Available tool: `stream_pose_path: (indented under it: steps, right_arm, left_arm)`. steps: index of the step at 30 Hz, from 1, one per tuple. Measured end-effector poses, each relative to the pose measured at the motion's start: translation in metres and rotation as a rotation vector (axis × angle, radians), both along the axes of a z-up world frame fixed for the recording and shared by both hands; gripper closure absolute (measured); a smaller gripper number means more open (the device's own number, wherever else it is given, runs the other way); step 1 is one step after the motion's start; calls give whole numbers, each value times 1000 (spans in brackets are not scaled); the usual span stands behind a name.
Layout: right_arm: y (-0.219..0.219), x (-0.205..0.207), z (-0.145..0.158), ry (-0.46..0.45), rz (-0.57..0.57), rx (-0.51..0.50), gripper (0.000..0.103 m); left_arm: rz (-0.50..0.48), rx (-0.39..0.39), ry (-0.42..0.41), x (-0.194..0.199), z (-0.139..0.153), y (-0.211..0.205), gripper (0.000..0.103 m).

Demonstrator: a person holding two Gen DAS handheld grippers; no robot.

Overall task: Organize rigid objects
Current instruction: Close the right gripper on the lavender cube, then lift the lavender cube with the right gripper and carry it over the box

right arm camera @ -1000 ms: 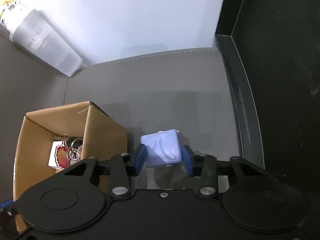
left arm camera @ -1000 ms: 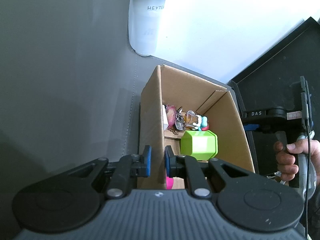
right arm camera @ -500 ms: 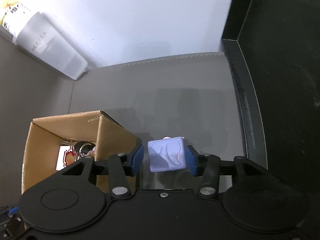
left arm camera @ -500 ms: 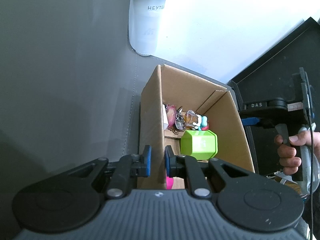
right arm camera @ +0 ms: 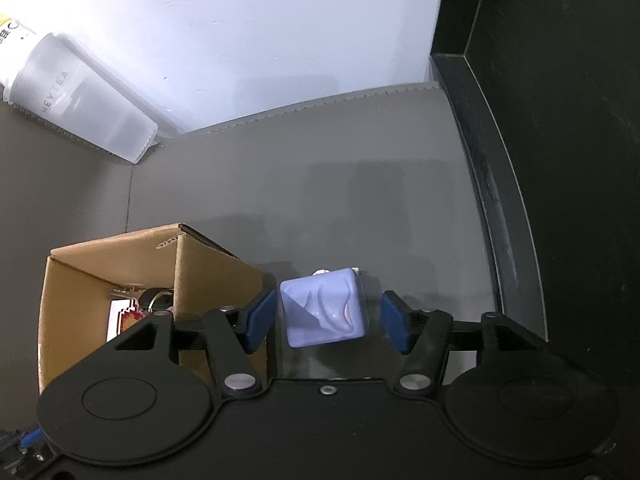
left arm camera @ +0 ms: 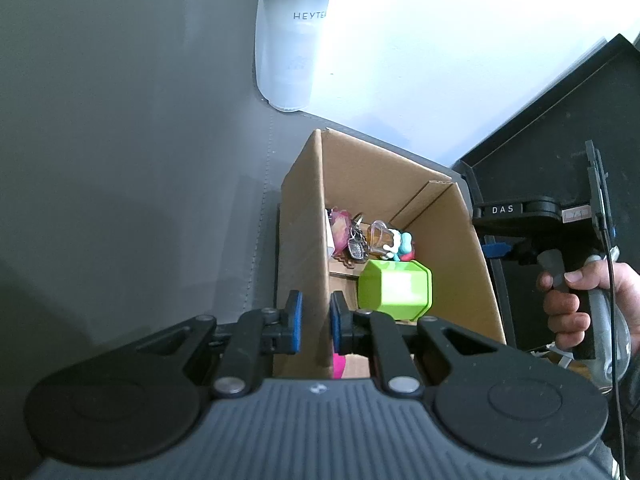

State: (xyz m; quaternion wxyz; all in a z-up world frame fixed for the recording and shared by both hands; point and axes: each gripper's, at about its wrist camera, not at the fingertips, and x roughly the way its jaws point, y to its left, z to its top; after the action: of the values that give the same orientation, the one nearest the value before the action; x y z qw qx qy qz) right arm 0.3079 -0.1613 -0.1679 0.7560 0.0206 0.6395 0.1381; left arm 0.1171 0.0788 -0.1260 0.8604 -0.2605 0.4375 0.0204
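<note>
On the grey bench (right arm camera: 360, 184), cardboard box (left arm camera: 460, 240) stands open; inside lie a green hexagonal block (left arm camera: 394, 289), keys and small toys. Frosted cup (left arm camera: 294, 40) behind the box reads "HEYTEA". Black unit at right carries a label "DAS" (left arm camera: 502, 209). Left gripper (left arm camera: 314, 318): blue fingers close together, straddling the box's near wall, pinching it or just short of contact, cannot tell. Right gripper (right arm camera: 328, 320): fingers spread wide, blue cube (right arm camera: 324, 306) on the bench between them, beside the box, touching neither pad.
</note>
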Motion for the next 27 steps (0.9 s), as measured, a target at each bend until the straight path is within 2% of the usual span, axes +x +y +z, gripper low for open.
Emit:
stream_pose_path:
  steps: [4,6,14,17,23,27]
  right_arm:
    - [-11,3,-8,80,-73,40,47]
    - [-13,1,-11,102,-68,61,48]
    - [-9,-1,-8,51,-66,22,48]
    - [-8,0,-8,45,-79,14,55]
    - [-10,0,-7,36,-75,-45,56]
    - [-15,-5,-6,23,-75,-166,59]
  left_arm:
    - [5,6,5,0,0,0,90]
    - [5,5,6,0,0,0,90]
    - [6,7,7,1,0,-2,90]
    - [6,8,8,2,0,-2,90]
    - [6,7,8,1,0,-2,90]
    - [6,7,8,2,0,-2,90]
